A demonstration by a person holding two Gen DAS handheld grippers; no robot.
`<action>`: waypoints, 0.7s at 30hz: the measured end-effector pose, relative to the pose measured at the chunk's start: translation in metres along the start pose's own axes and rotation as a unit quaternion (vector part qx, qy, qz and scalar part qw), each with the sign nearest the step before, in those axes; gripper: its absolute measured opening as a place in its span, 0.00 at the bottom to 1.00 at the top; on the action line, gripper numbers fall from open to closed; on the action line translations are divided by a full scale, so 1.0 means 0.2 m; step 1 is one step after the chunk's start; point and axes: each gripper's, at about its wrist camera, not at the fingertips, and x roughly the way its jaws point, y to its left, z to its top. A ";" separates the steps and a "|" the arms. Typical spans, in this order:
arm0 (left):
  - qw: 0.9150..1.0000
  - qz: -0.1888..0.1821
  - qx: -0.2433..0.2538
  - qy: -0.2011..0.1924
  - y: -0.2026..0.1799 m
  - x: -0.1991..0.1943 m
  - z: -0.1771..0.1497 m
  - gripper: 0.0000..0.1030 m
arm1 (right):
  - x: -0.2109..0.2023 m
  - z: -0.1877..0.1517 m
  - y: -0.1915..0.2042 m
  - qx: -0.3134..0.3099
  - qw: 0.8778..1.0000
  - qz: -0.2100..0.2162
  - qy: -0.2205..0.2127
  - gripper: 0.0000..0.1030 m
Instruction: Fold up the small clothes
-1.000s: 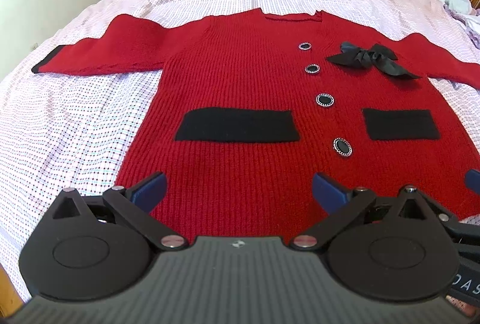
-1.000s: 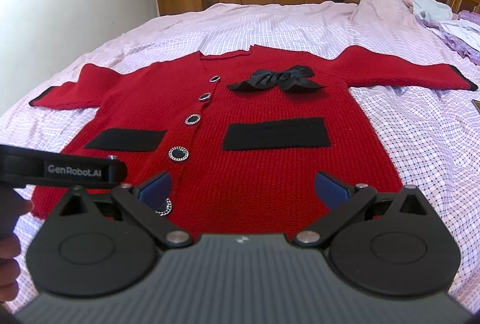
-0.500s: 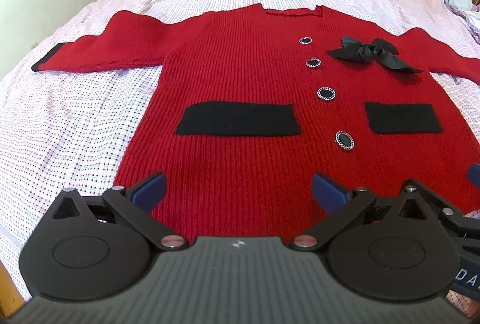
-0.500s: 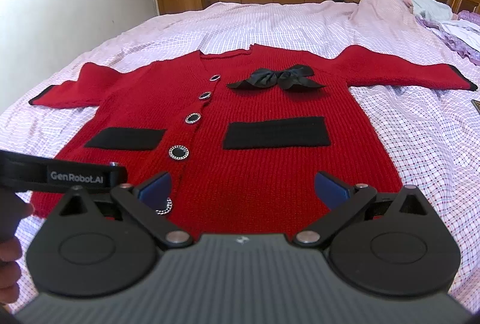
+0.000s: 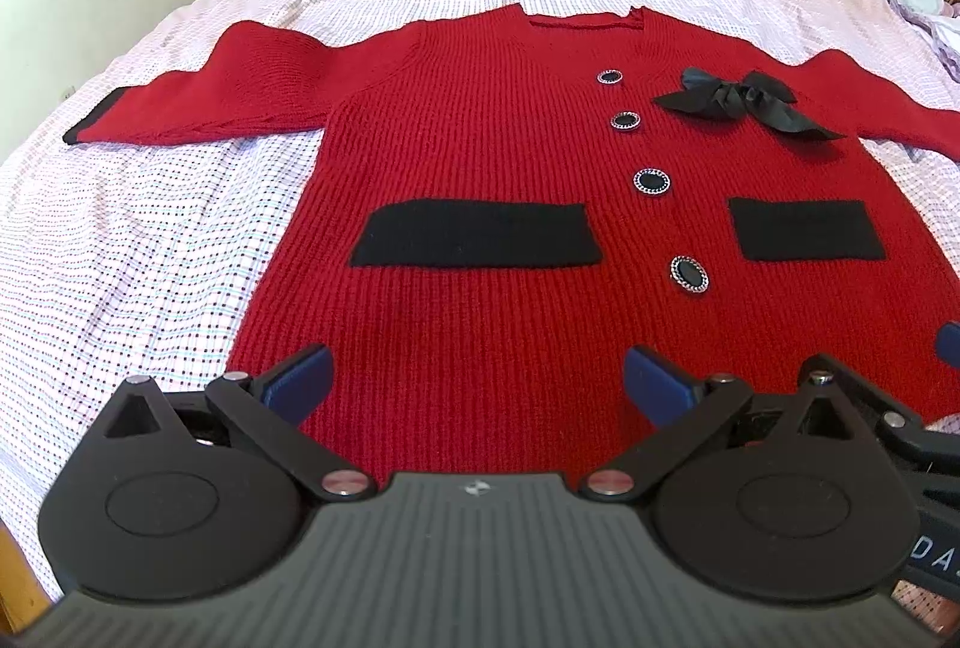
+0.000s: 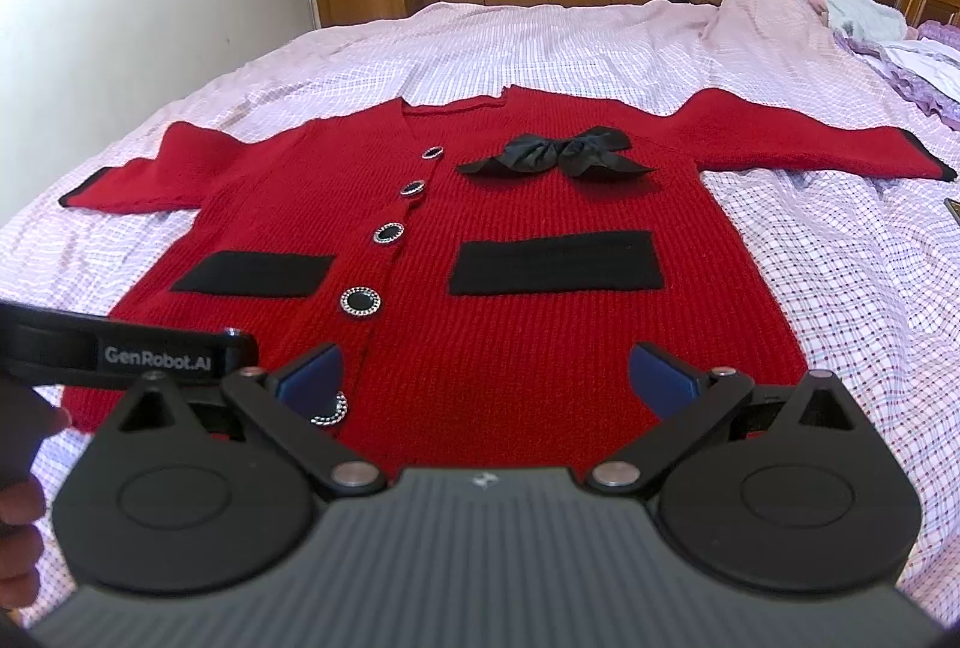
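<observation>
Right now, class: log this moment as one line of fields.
stage: pre-fold | red cardigan: flat, buttoned, sleeves spread, on checked bedsheet | left gripper: open, over hem | right gripper: open, over hem

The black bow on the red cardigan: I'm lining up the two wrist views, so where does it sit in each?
Left wrist view: the black bow lies upper right, right of the button row.
Right wrist view: the bow lies above centre, also right of the buttons.
Shared landmark: the top button, just left of the bow in both.
</observation>
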 end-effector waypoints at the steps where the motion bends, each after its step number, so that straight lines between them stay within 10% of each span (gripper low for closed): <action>1: 1.000 0.000 0.000 0.000 0.00 0.00 0.00 1.00 | 0.00 0.00 0.00 -0.001 1.000 0.000 -0.001 1.00; 21: 1.000 -0.001 0.005 -0.001 -0.01 -0.01 0.01 1.00 | -0.01 0.01 0.01 -0.009 1.000 0.001 -0.002 1.00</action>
